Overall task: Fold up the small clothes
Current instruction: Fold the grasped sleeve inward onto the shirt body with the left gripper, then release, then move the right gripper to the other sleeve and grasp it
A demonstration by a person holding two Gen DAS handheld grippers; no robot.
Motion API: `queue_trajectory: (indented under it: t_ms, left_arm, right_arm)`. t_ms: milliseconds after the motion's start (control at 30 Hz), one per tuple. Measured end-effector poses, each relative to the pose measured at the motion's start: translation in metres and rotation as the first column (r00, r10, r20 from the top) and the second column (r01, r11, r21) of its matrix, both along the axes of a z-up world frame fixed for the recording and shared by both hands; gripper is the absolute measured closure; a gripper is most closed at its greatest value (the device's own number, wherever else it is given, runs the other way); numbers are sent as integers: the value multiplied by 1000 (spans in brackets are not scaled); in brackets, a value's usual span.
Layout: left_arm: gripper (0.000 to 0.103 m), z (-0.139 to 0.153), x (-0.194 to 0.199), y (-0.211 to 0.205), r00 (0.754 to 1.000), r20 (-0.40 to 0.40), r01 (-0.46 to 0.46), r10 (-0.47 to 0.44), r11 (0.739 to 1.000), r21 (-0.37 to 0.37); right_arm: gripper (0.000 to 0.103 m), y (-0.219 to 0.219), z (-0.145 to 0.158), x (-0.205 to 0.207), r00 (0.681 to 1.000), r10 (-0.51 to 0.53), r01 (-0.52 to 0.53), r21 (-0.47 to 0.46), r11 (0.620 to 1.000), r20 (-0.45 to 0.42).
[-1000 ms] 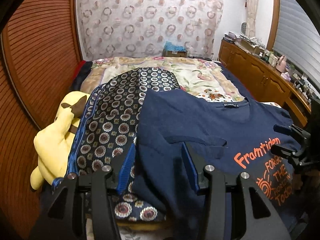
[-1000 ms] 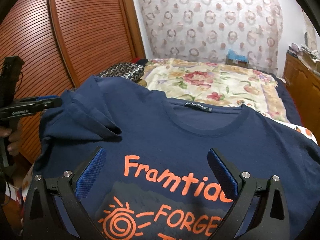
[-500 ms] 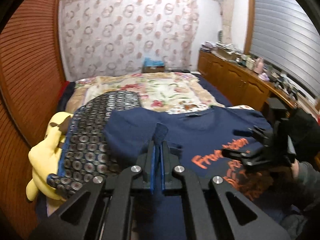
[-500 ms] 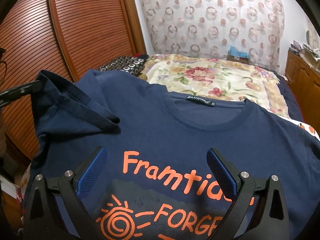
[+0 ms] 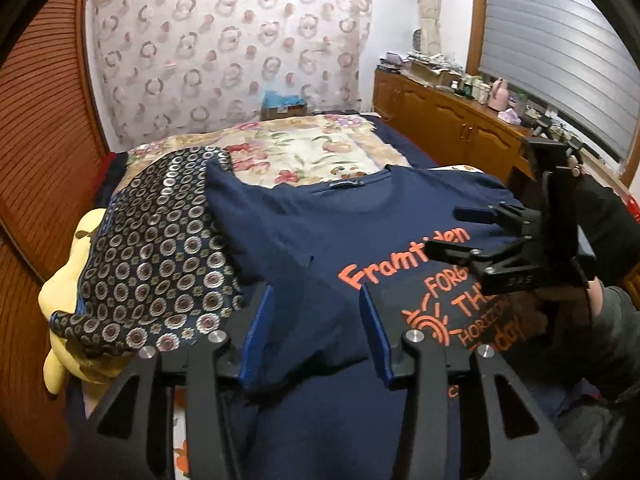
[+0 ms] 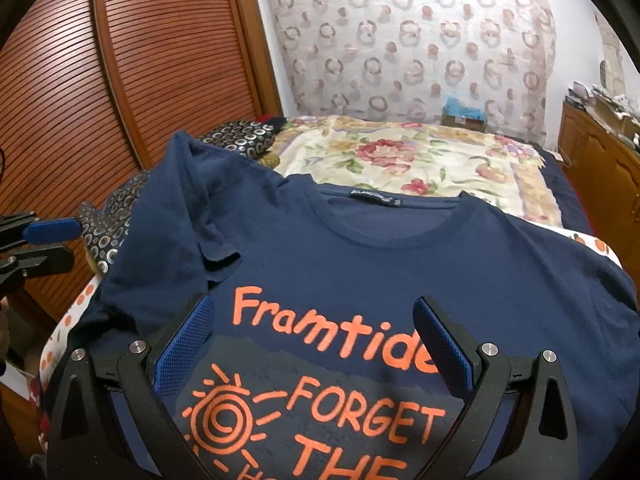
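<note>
A navy T-shirt [image 5: 360, 216] with orange lettering lies face up on the bed, collar away from me. Its left sleeve [image 5: 304, 320] is folded inward onto the chest, also seen as a creased flap of the sleeve [image 6: 200, 232] in the right wrist view. My left gripper [image 5: 315, 292] hovers over that sleeve, its jaws opening, the cloth lying below and between them without being pressed. My right gripper [image 6: 313, 308] stands open just above the printed words, gripping nothing. From the left wrist view the right gripper [image 5: 456, 232] shows over the shirt's right half.
A dark cloth [image 5: 160, 248] with round patterns and a yellow plush toy [image 5: 60, 292] lie left of the shirt. A floral bedspread [image 5: 304, 152] stretches behind. A slatted wooden door [image 6: 100, 80] stands on the left, a wooden cabinet [image 5: 452, 128] on the right. A gloved hand [image 5: 600, 220] holds the right gripper.
The left gripper shut on the sleeve, carried it rightward over the shirt, then opened and let it go. The sleeve now lies folded on the chest. The right gripper stayed open.
</note>
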State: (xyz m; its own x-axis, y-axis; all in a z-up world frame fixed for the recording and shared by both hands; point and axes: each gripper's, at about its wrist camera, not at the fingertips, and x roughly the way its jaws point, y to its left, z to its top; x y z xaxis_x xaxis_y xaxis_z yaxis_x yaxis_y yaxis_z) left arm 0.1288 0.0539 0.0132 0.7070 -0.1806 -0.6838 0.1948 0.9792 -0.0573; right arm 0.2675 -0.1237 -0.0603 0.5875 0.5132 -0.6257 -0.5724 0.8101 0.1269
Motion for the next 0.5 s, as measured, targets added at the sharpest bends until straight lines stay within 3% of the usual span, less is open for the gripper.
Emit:
queue_trajectory:
  t_ms: [300,500]
  left_arm:
    - [57,-11,13,4,999,8,-41,41,999,12]
    - [57,-27,30,-15,1000,-1,-3,3,1000,-19]
  right_arm:
    - [2,-11,4,-5,1000,-11,11,-9,1000,8]
    - [2,-53,7,-2,996,-83,83,-23,996,14]
